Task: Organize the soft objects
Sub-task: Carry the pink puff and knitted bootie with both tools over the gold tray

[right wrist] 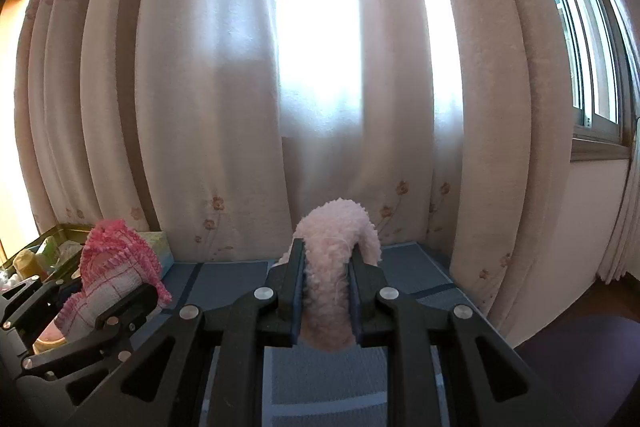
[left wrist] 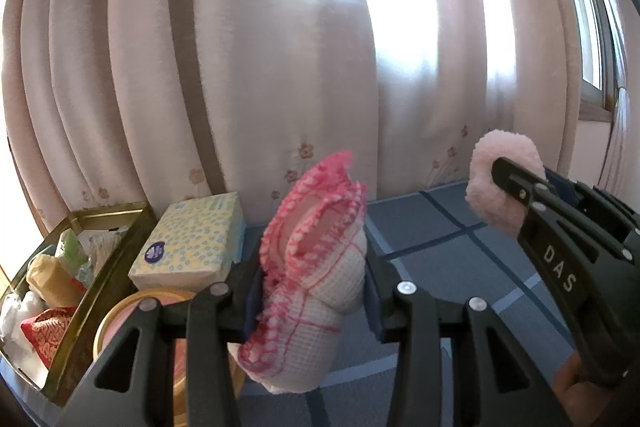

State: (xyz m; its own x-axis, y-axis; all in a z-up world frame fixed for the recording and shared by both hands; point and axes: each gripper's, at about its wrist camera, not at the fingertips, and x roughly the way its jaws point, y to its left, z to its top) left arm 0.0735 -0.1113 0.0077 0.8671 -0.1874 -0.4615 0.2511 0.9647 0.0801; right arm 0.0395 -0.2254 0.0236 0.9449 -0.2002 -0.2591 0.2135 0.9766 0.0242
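Left gripper (left wrist: 314, 291) clamped on bunched pink-trimmed white cloth (left wrist: 316, 267) held above blue mat (left wrist: 440, 251), right gripper (right wrist: 326, 291) clamped on fluffy pink piece (right wrist: 332, 267) to its right, gold tray (left wrist: 108, 267) far left.

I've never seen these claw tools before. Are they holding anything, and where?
Yes. The left gripper clamps a pink-trimmed cloth around its middle; the right gripper pinches a fluffy pink piece across its middle.
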